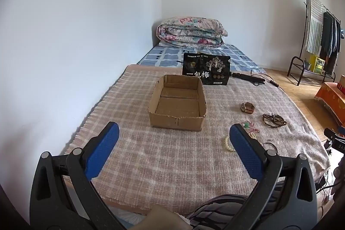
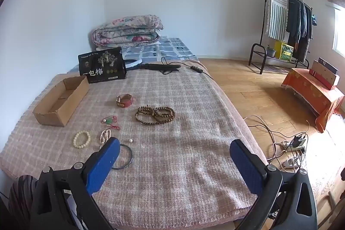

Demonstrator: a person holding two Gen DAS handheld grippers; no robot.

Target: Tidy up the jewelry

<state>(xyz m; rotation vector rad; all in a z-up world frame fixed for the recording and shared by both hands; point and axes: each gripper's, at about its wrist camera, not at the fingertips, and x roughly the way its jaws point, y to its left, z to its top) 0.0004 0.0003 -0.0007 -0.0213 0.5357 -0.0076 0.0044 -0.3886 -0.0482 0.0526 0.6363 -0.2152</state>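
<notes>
The left tool (image 1: 174,135) has two black plastic arms with triangular cut-outs and round silver pivot screws, each tipped with a textured blue rubber pad. The right tool (image 2: 174,150) looks the same: black frame, silver screws, blue pads.

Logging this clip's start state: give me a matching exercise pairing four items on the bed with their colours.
Things:
1. cardboard box
2. wooden bead strand
3. thin bangle
4. bead bracelet

Colours:
A. cream white
B. black
C. plain tan
D. dark brown

Pairs: 1-C, 2-D, 3-B, 4-A
</notes>
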